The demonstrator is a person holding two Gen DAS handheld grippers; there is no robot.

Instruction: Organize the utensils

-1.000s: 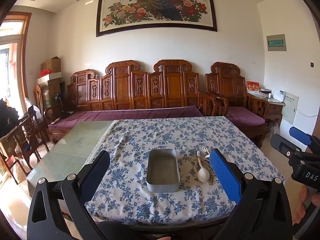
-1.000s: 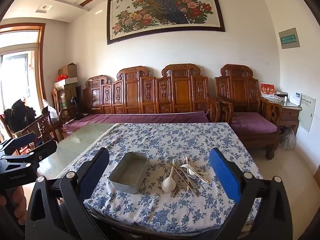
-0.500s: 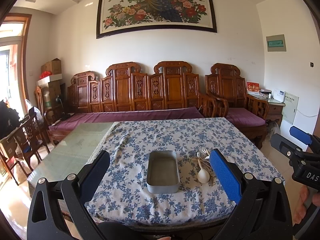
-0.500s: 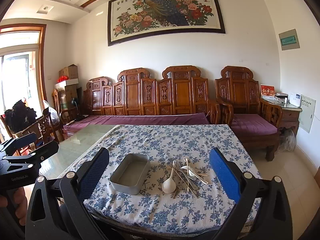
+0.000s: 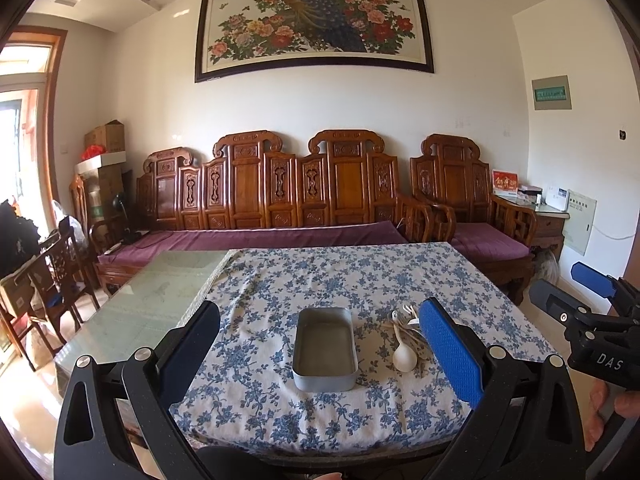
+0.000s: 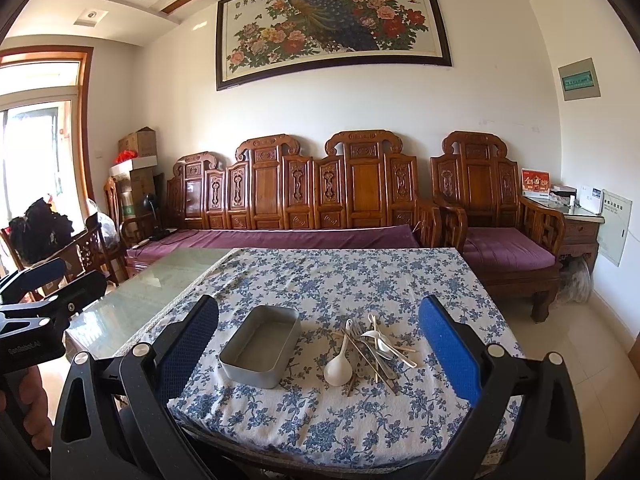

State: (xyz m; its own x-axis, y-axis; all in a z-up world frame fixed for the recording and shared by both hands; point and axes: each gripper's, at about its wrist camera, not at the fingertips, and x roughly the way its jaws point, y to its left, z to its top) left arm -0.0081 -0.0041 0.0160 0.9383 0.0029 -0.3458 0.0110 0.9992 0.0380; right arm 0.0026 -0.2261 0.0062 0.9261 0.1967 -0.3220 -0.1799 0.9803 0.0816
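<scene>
The worktop (image 6: 420,280) fills the middle of both views, draped in a white cloth printed with blue flowers (image 5: 360,276), while its left part is bare greenish glass (image 5: 160,300). Behind it a long carved wooden sofa with purple cushions (image 6: 304,200) runs along the white wall under a wide framed peacock-and-peony painting (image 5: 316,24), with a matching armchair (image 6: 492,208) to the right and stacked cardboard boxes (image 6: 136,148) in the left corner. The left hand-held gripper (image 5: 320,350) hangs short of the near edge of the worktop with its blue-padded jaws spread wide and nothing between them; the right hand-held gripper (image 6: 320,350) is held the same way, wide and empty, and each shows at the edge of the other's view with a hand on its grip. On the cloth near the front edge sits a grey rectangular metal tin (image 6: 262,346) with rounded corners, open-topped and empty. Just to its right, apart from it, lies a loose crossed heap of utensils (image 6: 376,350): a white ceramic soup spoon (image 6: 339,368) with its bowl toward the camera, a metal fork (image 6: 354,336), further metal cutlery and pale chopsticks, overlapping one another.
</scene>
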